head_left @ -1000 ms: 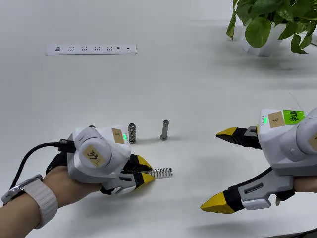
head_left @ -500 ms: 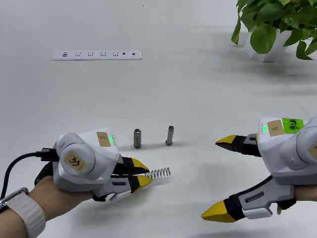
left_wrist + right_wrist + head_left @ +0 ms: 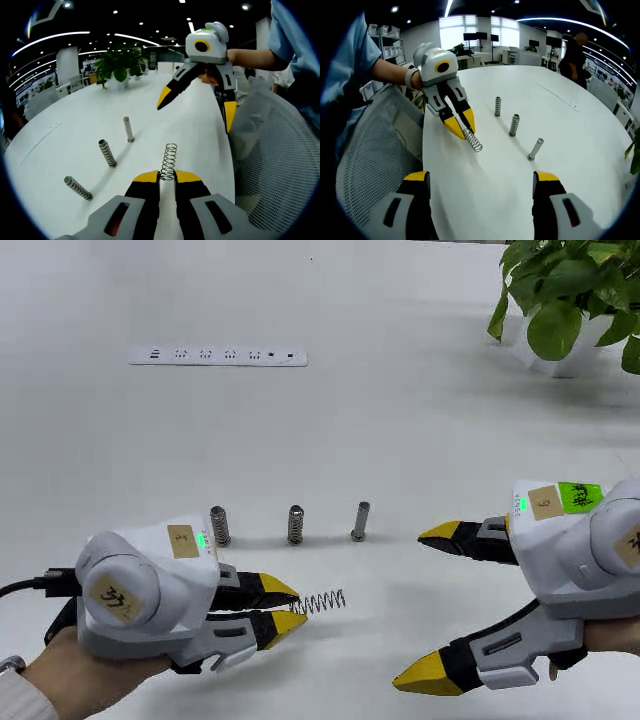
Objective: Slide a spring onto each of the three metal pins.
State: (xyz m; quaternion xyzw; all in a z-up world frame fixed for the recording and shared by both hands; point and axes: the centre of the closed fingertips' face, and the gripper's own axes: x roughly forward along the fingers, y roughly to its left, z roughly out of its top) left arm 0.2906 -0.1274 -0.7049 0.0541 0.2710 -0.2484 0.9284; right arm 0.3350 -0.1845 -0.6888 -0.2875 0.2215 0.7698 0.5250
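Observation:
Three metal pins stand in a row on the white table. The left pin (image 3: 219, 525) and the middle pin (image 3: 295, 524) each wear a spring. The right pin (image 3: 360, 521) is bare. My left gripper (image 3: 284, 604) is shut on one end of a loose spring (image 3: 320, 601), which sticks out level toward the right, just in front of the pins. In the left gripper view the spring (image 3: 169, 161) juts from the yellow tips (image 3: 167, 176). My right gripper (image 3: 425, 604) hangs open to the right with nothing between its jaws.
A white power strip (image 3: 218, 356) lies at the far side of the table. A potted plant (image 3: 567, 295) stands at the far right. An office chair with a mesh back (image 3: 280, 165) sits by the table edge.
The head camera has shifted, bringing the left sprung pin into sight. My left gripper holds the spring as before. The right gripper stays open in about the same place.

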